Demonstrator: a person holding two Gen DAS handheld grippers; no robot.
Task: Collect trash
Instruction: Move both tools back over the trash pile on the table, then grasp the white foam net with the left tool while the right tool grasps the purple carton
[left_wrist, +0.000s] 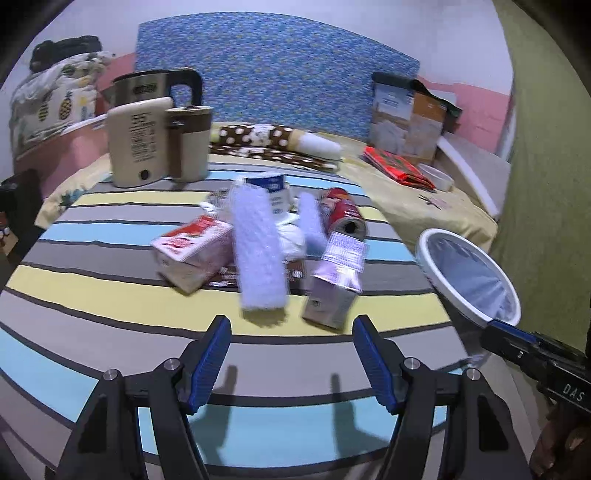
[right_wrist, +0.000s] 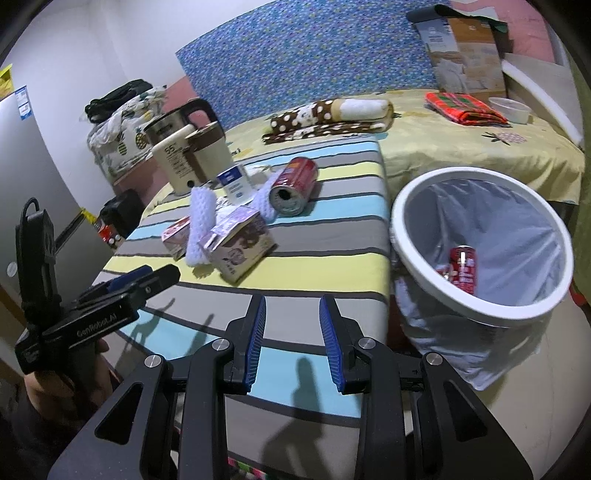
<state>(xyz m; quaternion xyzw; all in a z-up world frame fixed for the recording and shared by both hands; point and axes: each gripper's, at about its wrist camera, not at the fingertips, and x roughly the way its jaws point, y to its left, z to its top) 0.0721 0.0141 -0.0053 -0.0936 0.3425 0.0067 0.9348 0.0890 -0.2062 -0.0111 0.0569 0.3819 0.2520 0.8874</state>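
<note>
The left tool (left_wrist: 291, 363) is a black frame with ribbed blue pads; its jaws stand wide apart, holding nothing, above the striped cloth-covered bench (left_wrist: 110, 295). Seen from the right wrist view, its side reads "GenRobot.AI". The right tool (right_wrist: 292, 343) is of the same build, jaws apart with a narrower gap, empty; its body shows the letters "DAS" in the left wrist view.

The trash lies in a cluster at mid-bench, ahead of both tools and clear of the pads:
- a pink-and-white rectangular paper carton (left_wrist: 192, 253), lying on its side;
- a pale lilac knitted cylindrical roll (left_wrist: 256, 254), resting across that carton;
- a lilac rectangular drink carton with a foil-lined torn top (left_wrist: 334, 284), nearest the left tool;
- a red cylindrical metal can lying on its side (right_wrist: 293, 186), open end toward the tools;
- a small white-and-blue box (right_wrist: 236, 182), print too small to read.

A cream plastic electric kettle (left_wrist: 138, 144) behind the cluster is marked "55°".

A round white-rimmed waste bin with a translucent liner (right_wrist: 480, 314) stands just beside the bench edge, to the right of the right tool. A second red can (right_wrist: 463, 269) lies inside it.
</note>
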